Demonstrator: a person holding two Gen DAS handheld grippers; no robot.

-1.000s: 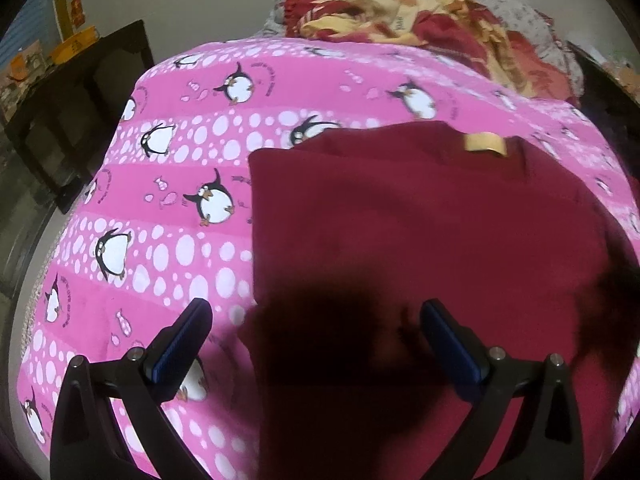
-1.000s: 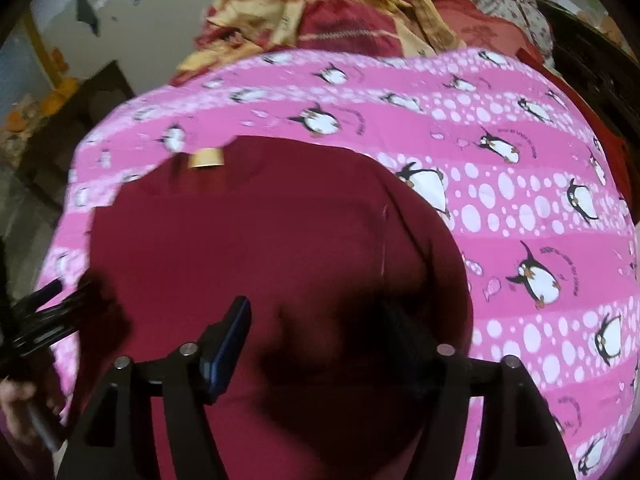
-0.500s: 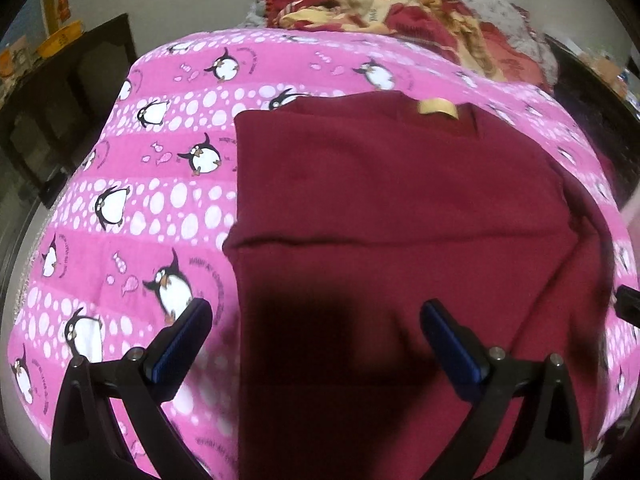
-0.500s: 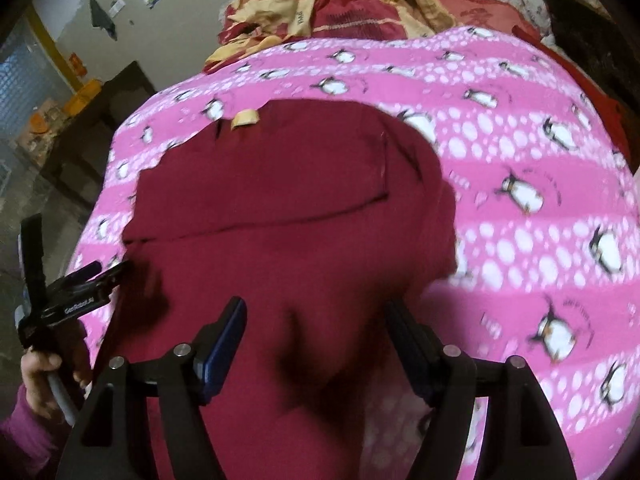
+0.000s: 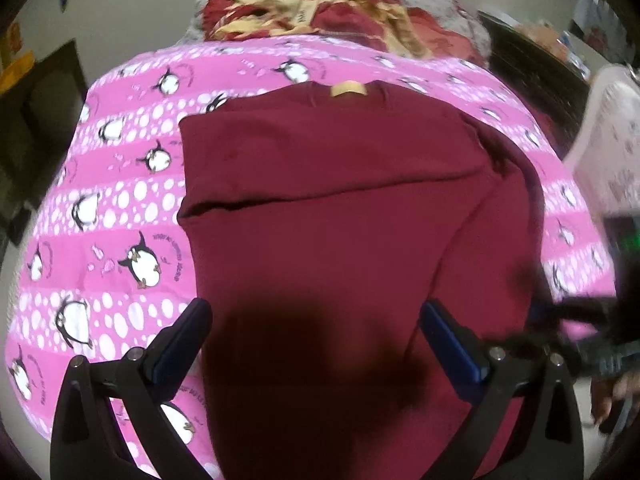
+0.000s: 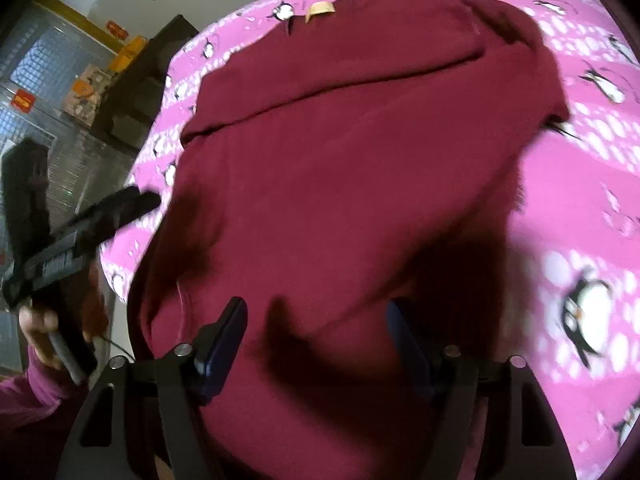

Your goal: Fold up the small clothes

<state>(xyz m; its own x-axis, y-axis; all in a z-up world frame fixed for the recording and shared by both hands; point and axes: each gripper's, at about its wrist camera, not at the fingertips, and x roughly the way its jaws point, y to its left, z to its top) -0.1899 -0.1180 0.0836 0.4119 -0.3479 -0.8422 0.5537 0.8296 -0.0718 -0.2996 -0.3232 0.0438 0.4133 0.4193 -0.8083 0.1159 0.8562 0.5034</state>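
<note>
A maroon shirt [image 5: 340,208] lies flat on the pink penguin blanket [image 5: 120,208], its yellow neck tag [image 5: 348,89] at the far end. Its sides are folded in and a crease runs across it. My left gripper [image 5: 316,320] hangs open over the shirt's near part, left finger over the blanket, right finger over the cloth. In the right wrist view my right gripper [image 6: 316,316] hovers above the shirt [image 6: 340,160] near its hem, jaws closing. The cloth shows between them but I see no pad pressing it. The left gripper [image 6: 132,204] reaches in from the left, held by a hand [image 6: 36,320].
A heap of red and yellow bedding [image 5: 320,4] lies past the blanket's far edge. Dark furniture [image 5: 36,120] stands to the left and a pale pink-white object [image 5: 608,140] to the right. The blanket's left edge [image 6: 132,216] drops off beside a dark cabinet [image 6: 152,64].
Both grippers have drawn back toward the shirt's near hem, so more of the shirt shows. The right jaws have narrowed. The left jaws stay wide.
</note>
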